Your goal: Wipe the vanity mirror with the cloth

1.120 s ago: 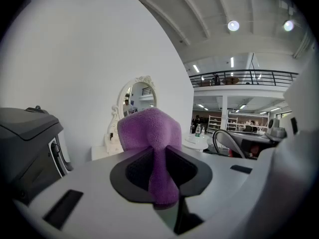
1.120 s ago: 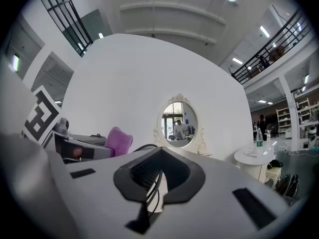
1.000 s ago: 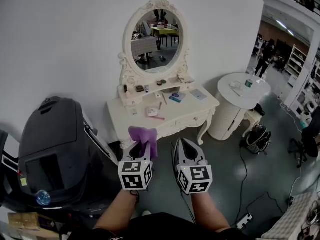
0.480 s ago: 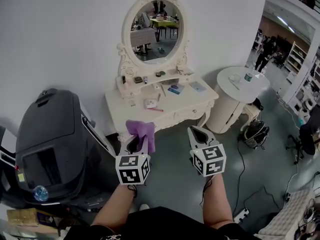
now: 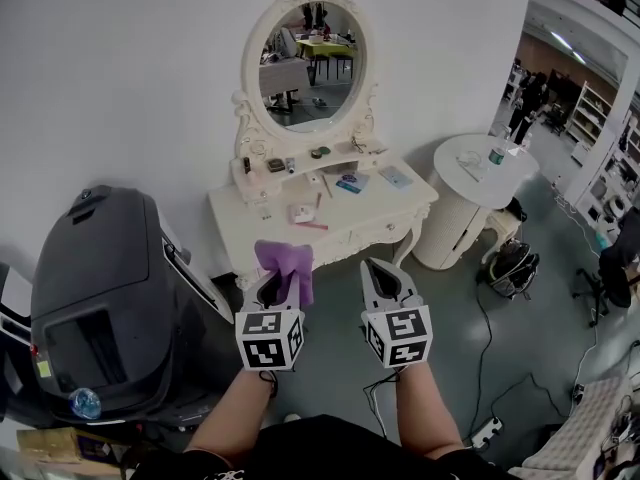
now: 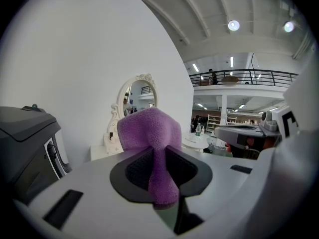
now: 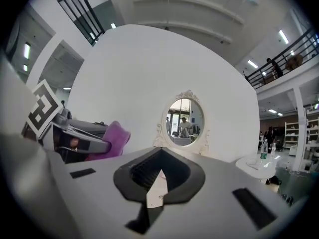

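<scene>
Wiping not yet begun — left gripper [image 5: 283, 286] clamps the purple cloth [image 5: 285, 268], well short of the mirror [image 5: 312, 66]. Right gripper [image 5: 386, 283] beside it, jaws together, empty — all wiping remains.

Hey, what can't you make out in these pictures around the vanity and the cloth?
- Smudges on the vanity mirror: head view, too small to tell; only reflections show.
- Little items just below it: head view, too small to identify.
- Vanity top: left gripper view, mostly hidden behind the purple cloth in the left gripper.
</scene>
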{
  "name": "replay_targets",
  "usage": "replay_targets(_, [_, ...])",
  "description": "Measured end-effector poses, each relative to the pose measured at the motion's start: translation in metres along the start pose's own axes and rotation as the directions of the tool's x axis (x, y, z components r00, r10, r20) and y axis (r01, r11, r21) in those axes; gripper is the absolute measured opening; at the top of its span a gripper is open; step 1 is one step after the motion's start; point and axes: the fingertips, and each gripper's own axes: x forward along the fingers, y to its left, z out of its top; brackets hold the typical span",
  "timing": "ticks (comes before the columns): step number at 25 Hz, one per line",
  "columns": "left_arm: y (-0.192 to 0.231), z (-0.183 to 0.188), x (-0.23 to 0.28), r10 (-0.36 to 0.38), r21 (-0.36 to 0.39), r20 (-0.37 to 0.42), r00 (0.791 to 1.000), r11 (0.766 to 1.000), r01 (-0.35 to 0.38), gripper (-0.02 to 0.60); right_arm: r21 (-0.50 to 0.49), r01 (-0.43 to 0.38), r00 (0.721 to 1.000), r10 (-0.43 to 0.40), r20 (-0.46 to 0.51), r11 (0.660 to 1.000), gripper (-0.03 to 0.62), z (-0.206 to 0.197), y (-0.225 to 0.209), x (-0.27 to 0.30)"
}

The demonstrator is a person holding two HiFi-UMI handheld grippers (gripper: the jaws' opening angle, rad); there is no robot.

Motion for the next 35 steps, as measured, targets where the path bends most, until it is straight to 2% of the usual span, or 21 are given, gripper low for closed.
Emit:
replay_targets(9, [0.027, 0.02, 0.033, -0.042, 0.008, 0.021, 0.999, 0.999, 0.042, 0.075, 0.026, 0.043, 0.999, -0.044, 0.024, 0.999, 0.011, 0.013, 0.006, 0.03])
replay_targets(13, [0.032, 0.021, 0.053, -0.072, 0.005, 0.017, 0.997, 0.997, 0.072, 0.075, 0.049, 0.074, 0.997, -0.074, 0.005, 0.996, 0.011, 0.007, 0.003, 0.041])
replay_targets(19, [0.036, 0.018, 0.09, -0.084, -0.008, 0.006, 0.996, 0.996, 0.084, 0.075, 0.055, 0.068, 0.998, -0.067, -0.017, 0.996, 0.011, -0.005, -0.017, 0.073])
replay_targets(27, [0.035, 0.038, 0.169, -0.017, 0.005, 0.003, 1.0, 1.0, 0.017, 0.075, 0.076, 0.003, 1.0, -0.003, 0.007, 0.997, 0.011, -0.007, -0.078, 0.137])
replay_targets(35, [0.007, 0.059, 0.252, 0.037, 0.012, 0.001, 0.999, 0.999, -0.037, 0.075, 0.081, -0.047, 0.999, 0.046, 0.012, 0.996, 0.011, -0.009, -0.159, 0.183])
